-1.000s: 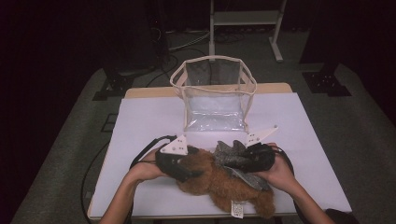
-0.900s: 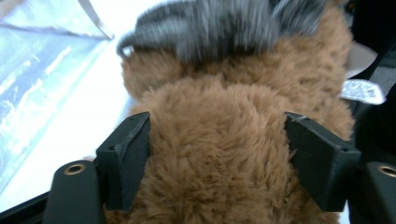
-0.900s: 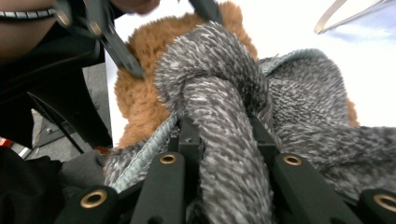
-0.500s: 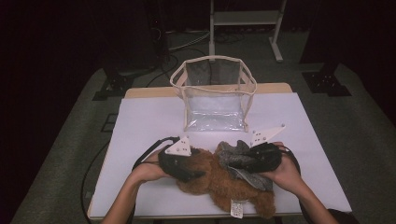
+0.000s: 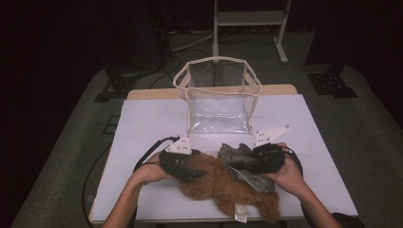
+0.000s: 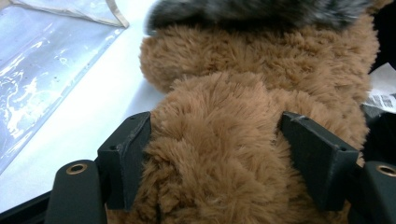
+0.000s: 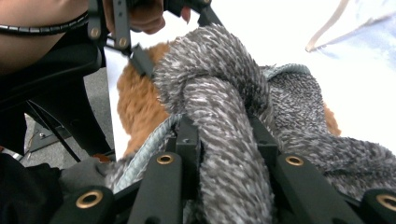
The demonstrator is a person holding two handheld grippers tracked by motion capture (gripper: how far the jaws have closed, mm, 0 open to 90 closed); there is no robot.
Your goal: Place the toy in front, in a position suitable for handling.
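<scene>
On the white tabletop, before a clear bag, a brown plush toy is pinched by the left tool, whose jaws have just been closing; the grey fur piece is clamped by the right tool, so lifting seems near.

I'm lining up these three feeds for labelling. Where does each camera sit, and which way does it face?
High view: above the person's side, facing forward and down on the table; forearms, both tongs.
Left gripper view: rides the left tongs, looking along the jaws pressing the brown plush toy.
Right gripper view: rides the right tongs, jaws on grey plush fabric.
Shared: toy, clear bag.
</scene>
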